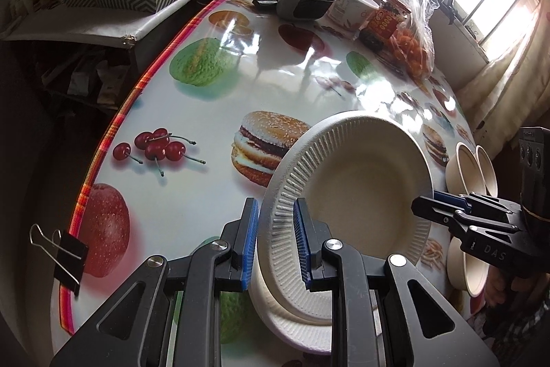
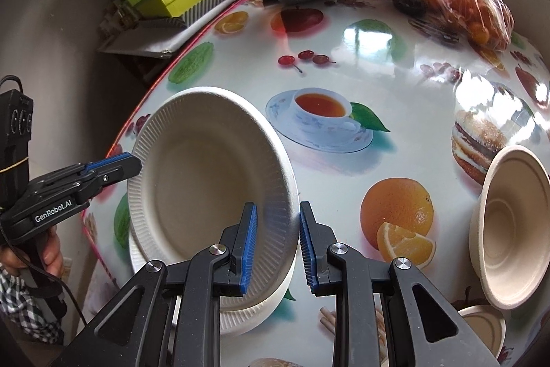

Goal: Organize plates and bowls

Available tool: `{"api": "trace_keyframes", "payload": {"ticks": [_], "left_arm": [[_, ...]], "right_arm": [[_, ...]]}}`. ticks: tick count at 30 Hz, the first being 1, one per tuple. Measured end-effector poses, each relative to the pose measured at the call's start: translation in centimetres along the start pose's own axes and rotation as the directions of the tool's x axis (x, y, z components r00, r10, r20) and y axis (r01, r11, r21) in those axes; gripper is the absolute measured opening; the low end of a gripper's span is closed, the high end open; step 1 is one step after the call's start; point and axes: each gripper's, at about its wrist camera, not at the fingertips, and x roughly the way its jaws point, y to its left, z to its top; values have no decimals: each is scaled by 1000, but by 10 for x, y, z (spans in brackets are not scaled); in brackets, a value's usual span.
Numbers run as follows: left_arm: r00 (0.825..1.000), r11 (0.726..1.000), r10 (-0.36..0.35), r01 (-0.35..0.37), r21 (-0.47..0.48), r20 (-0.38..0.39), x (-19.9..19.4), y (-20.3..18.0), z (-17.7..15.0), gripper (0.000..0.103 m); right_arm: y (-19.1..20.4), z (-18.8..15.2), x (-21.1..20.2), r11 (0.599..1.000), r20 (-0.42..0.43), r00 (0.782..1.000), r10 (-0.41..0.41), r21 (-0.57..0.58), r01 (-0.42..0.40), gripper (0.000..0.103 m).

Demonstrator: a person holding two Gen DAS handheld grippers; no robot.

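Left gripper (image 1: 275,243): jaws narrow, clamped on the near-left rim of the top plate (image 1: 347,191), one blue pad on the ribbed upper face, the other under the rim.
Right gripper (image 2: 278,243): jaws narrow, gripping the opposite rim of the same top plate (image 2: 209,181); seen from the left wrist as a black arm reaching in from the right (image 1: 443,200).
Top plate: white, ribbed rim, tilted and carried between both grippers, hanging just above the plate stack.
Plate stack (image 1: 295,325): at least one more white plate lying flat on the desk, directly under the held one, near the left edge of the desk; exact count hidden.
Bowls (image 2: 512,205): tan, right side of the desk, well apart from the plates; one close to the right wrist camera, a second lower one (image 2: 481,329) nearer; from the left wrist at least three rims showing; whether any are nested, cannot tell.
Desk (image 1: 213,85): glossy fruit-and-burger print cloth; heater, jar, tub and bag of oranges at the far end, away from the work.
Done so far, judged: plates gathered into one pile, top plate about to join it.
Left, judged: lowering and releasing this plate squarely, then stacking the loose bowls into one pile.
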Motion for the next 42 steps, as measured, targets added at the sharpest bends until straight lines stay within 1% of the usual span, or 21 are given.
{"api": "trace_keyframes", "payload": {"ticks": [10,17,42], "left_arm": [[1000,1000,-1,1,-5,-14,3,3,-9,22],[1000,1000,-2,2,-2,-28,4,2,-15,22],[999,1000,16,-16,8,-42,6,2,-29,23]], "right_arm": [[3,-7,6,1000,-11,1000,-8,5,8,23],[4,-14,9,1000,-35,999,-16,0,16,23],[9,-21,11,998,-29,998,-50,-26,50,25]]}}
